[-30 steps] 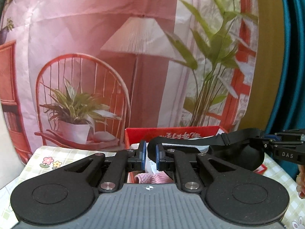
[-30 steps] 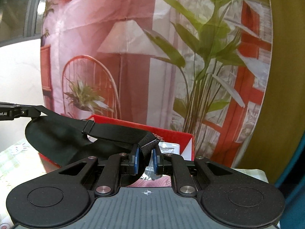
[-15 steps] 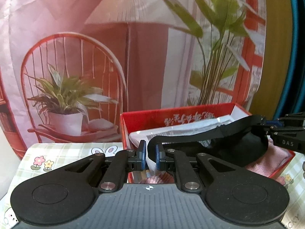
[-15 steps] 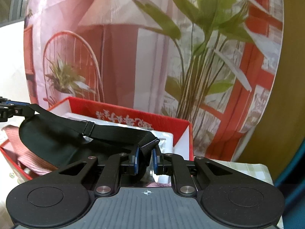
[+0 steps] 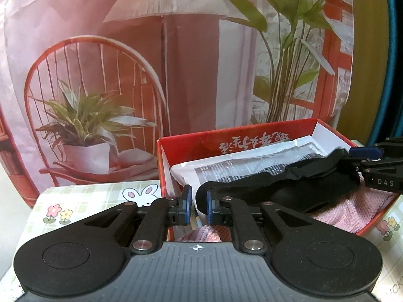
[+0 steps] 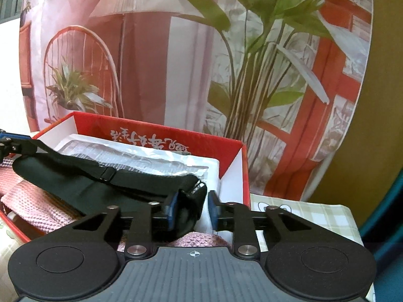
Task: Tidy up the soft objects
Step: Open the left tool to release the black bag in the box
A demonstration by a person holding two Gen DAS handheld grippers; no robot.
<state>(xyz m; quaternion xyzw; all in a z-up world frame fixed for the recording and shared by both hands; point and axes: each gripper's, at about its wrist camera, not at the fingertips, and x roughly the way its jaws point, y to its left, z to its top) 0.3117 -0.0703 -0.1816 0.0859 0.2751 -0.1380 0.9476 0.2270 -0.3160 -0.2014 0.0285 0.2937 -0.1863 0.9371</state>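
Opening both jaws: left gripper [image 5: 196,207] and right gripper [image 6: 192,210], each end of the black eye mask [image 6: 95,188] loose between parted pads. Draped ahead inside the red box [image 6: 176,136] (over pink knit cloth [image 5: 352,206] and a white packet [image 6: 161,158]).

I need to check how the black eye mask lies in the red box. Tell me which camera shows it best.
The right wrist view: the black eye mask stretches across it with its strap and buckle clear, over the pink knitted cloth in the red box. The left wrist view shows it too, but that gripper's linkage hides its lower edge.
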